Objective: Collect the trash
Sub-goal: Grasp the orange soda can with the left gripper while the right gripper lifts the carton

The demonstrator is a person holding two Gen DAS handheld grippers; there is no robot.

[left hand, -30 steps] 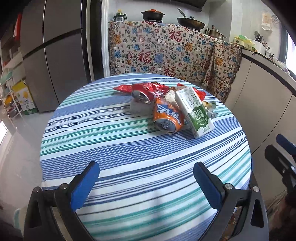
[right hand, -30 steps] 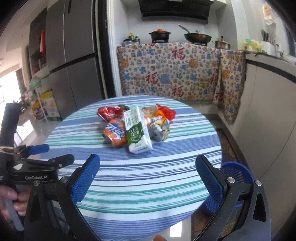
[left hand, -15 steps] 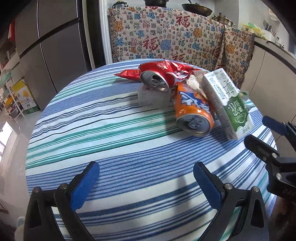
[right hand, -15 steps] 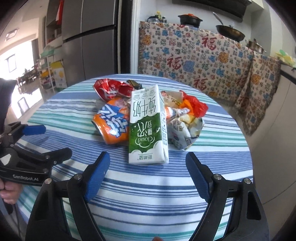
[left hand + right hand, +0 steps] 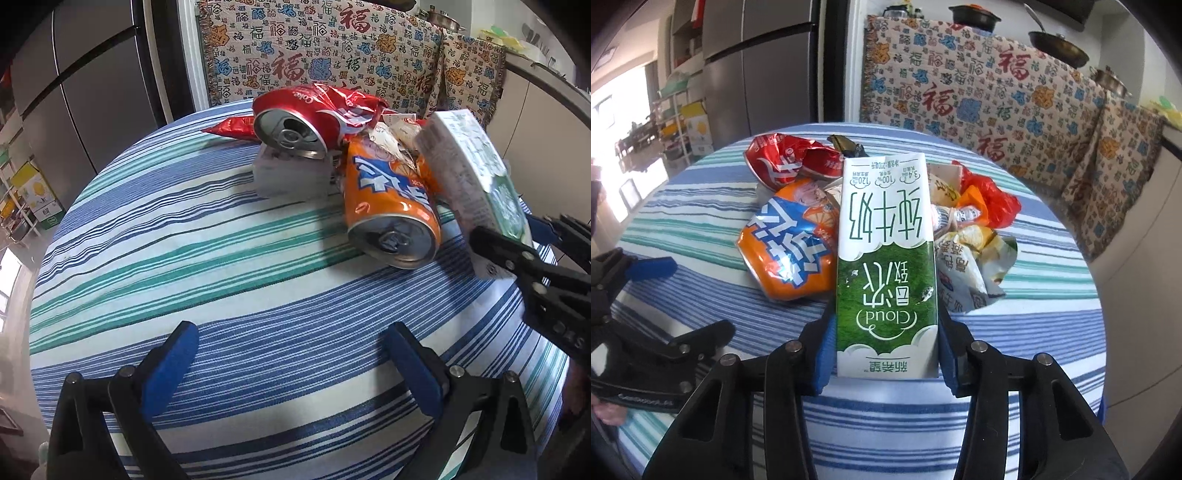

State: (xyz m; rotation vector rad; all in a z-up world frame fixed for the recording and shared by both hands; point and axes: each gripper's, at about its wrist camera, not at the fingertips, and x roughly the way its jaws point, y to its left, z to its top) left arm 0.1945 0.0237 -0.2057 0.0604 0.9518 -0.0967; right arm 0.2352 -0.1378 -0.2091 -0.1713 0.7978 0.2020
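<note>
A heap of trash sits on the round table point(image 5: 221, 280) under a blue, teal and white striped cloth, and the containers in it all lie on their sides: a crushed red cola can point(image 5: 295, 127) with its opened top facing the left wrist camera, resting on a small grey-white box point(image 5: 291, 177); a dented orange soda can point(image 5: 391, 210) just beside it, its pull-tab end also showing; what, if anything, is left inside either cannot be told. The green and white milk carton point(image 5: 886, 266) lies flat at the near edge of the heap, touching the orange can on one side and crumpled snack wrappers point(image 5: 971, 266) on the other; it is printed with large characters and the word "Cloud", its edges square and undented. The right gripper point(image 5: 886, 354) has just been closing and its blue pads now pinch the carton's near end from both sides. The left gripper point(image 5: 295, 369) hangs over bare cloth in front of the heap, fingers spread wide with nothing between them
</note>
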